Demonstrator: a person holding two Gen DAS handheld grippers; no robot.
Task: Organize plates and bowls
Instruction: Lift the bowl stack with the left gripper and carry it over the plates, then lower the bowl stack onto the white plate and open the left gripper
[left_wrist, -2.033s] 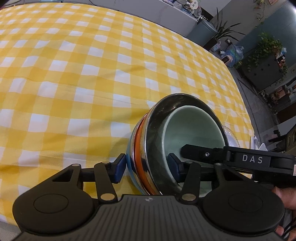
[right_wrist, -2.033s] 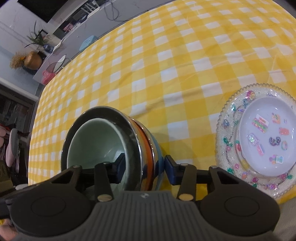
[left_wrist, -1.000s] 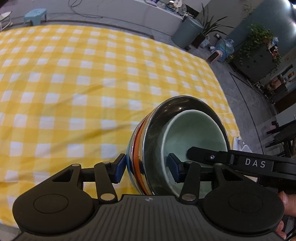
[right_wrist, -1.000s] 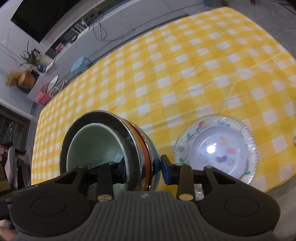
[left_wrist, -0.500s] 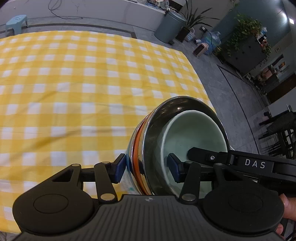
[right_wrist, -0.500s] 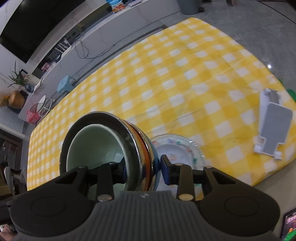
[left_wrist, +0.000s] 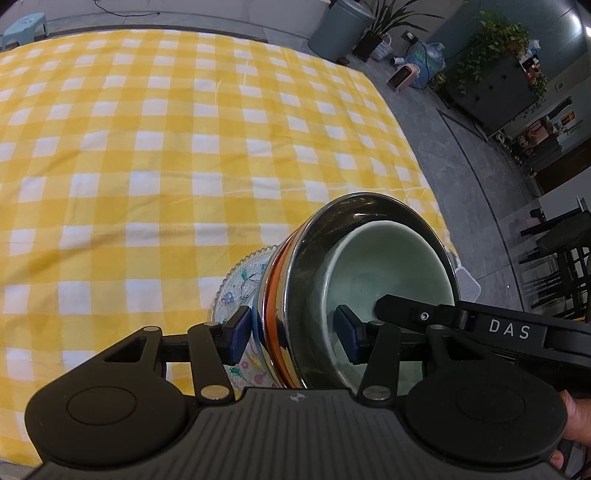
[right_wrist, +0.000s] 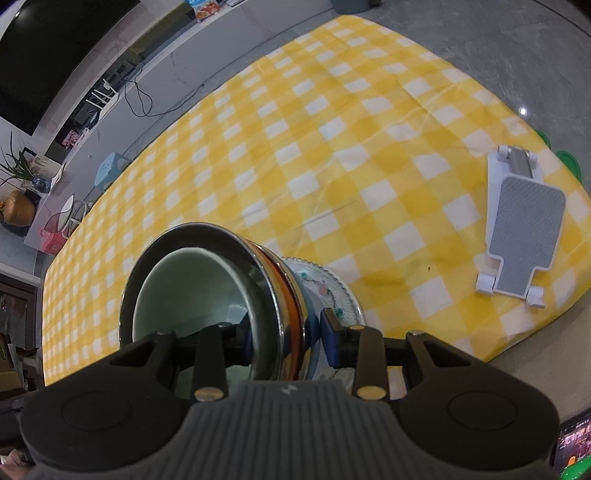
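Note:
A nested stack of bowls hangs between both grippers: a pale green bowl (left_wrist: 388, 273) inside a steel bowl (left_wrist: 306, 291), with orange and blue bowls under them. My left gripper (left_wrist: 293, 332) is shut on one side of the stack's rim, one pad inside and one outside. On the opposite side my right gripper (right_wrist: 287, 338) is shut on the rim of the steel bowl (right_wrist: 258, 280) in the same way. Below the stack a clear plate with coloured decorations (left_wrist: 236, 284) (right_wrist: 325, 284) lies on the yellow checked tablecloth (left_wrist: 147, 166). Whether the stack touches the plate is hidden.
A white and grey stand (right_wrist: 521, 229) lies on the cloth to the right of the plate, near the table's corner. The table edge (left_wrist: 417, 158) drops to grey floor with a bin (left_wrist: 340, 29) and plants. A person's hand (left_wrist: 576, 417) holds the right gripper.
Both grippers have carried the bowl stack across the table towards its end and a little down. The decorated plate, earlier beside the stack, now lies right under it.

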